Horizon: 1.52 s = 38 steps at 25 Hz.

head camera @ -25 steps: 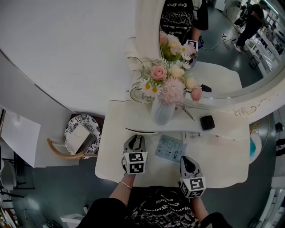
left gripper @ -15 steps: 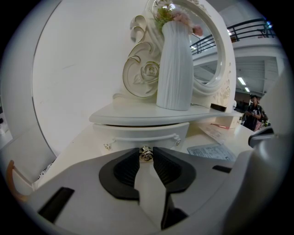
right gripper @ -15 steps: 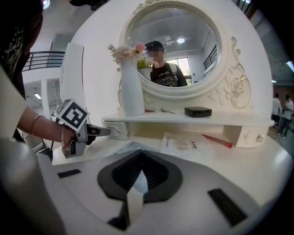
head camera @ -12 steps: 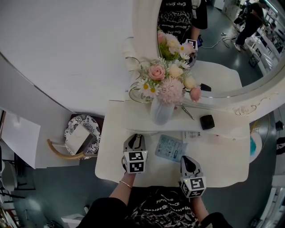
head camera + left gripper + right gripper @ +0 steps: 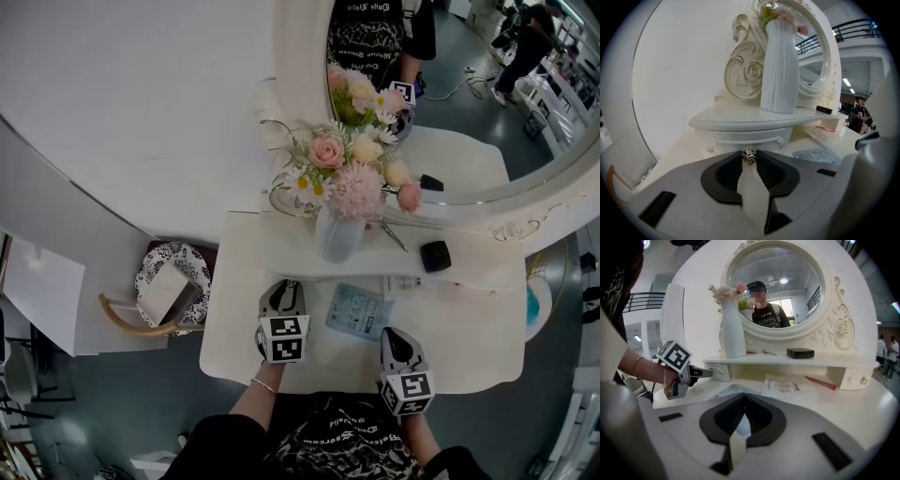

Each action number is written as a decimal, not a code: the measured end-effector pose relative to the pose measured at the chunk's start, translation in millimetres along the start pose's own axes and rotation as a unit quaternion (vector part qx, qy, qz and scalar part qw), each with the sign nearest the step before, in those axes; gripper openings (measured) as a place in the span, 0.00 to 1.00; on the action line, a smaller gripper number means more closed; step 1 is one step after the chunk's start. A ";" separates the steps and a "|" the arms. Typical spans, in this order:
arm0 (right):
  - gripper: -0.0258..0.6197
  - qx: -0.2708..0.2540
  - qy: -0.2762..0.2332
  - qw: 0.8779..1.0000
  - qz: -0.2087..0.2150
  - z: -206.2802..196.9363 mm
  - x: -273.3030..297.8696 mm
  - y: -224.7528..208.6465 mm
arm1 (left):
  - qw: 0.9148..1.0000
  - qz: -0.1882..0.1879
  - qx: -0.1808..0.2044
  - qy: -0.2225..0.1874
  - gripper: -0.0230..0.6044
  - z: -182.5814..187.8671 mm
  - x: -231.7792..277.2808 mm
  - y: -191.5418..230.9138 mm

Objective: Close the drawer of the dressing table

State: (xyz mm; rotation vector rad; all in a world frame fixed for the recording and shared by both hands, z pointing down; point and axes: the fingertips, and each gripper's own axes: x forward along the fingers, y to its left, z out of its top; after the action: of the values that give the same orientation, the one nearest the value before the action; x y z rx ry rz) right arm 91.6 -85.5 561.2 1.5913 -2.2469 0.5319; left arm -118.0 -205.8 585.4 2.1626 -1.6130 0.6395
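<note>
Since left tongs [image 5: 749, 161] clamp the drawer knob [image 5: 748, 156] (ready to push), right tongs [image 5: 743, 399] idle closed, empty, over tabletop [image 5: 874, 401] front edge.

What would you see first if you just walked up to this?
The big bunch of pink and white flowers in a white vase, standing on the shelf before the oval mirror. Below it, the left gripper has its jaws closed on a little shiny drawer knob.
</note>
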 end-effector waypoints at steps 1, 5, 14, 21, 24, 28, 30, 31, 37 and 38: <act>0.06 0.000 0.000 1.000 0.000 -0.1 0.0 -0.5 | 1.000 0.000 0.000 0.000 0.20 0.1 0.2 0.1; 0.06 0.001 0.000 1.000 -0.001 0.3 1.1 -2.6 | 1.000 0.002 -0.001 -0.001 0.20 0.8 1.2 0.2; 0.06 0.000 0.005 1.000 0.002 -2.7 2.5 -0.7 | 1.000 0.002 -0.004 -0.003 0.20 2.4 2.7 0.3; 0.06 0.001 0.006 1.000 0.002 -3.9 2.6 -0.5 | 1.000 -0.001 -0.001 -0.004 0.20 3.2 5.0 0.8; 0.06 0.002 0.005 1.000 0.001 -3.6 2.4 -1.1 | 1.000 0.000 0.000 -0.004 0.20 3.7 5.5 1.2; 0.06 0.002 0.004 1.000 0.001 -3.8 2.3 -0.6 | 1.000 -0.002 0.001 -0.005 0.20 3.9 6.3 1.4; 0.06 0.002 0.004 1.000 0.000 -3.7 2.1 -0.5 | 1.000 -0.003 0.001 -0.005 0.20 4.5 6.7 1.5; 0.06 0.002 0.005 1.000 0.000 -3.7 2.0 -0.6 | 1.000 -0.002 0.000 -0.005 0.20 4.7 6.9 1.5; 0.06 0.003 0.004 1.000 -0.001 -3.8 2.0 -1.7 | 1.000 -0.003 0.001 -0.006 0.20 5.7 8.5 1.2; 0.06 0.003 0.004 1.000 -0.001 -3.7 2.2 -1.6 | 1.000 -0.003 0.000 -0.006 0.20 6.1 9.1 1.3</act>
State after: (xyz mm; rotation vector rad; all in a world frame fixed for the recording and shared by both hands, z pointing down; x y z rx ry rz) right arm 92.6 -86.0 565.6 1.5905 -2.2400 0.5440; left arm -116.2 -216.6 585.5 2.1755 -1.6107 0.6268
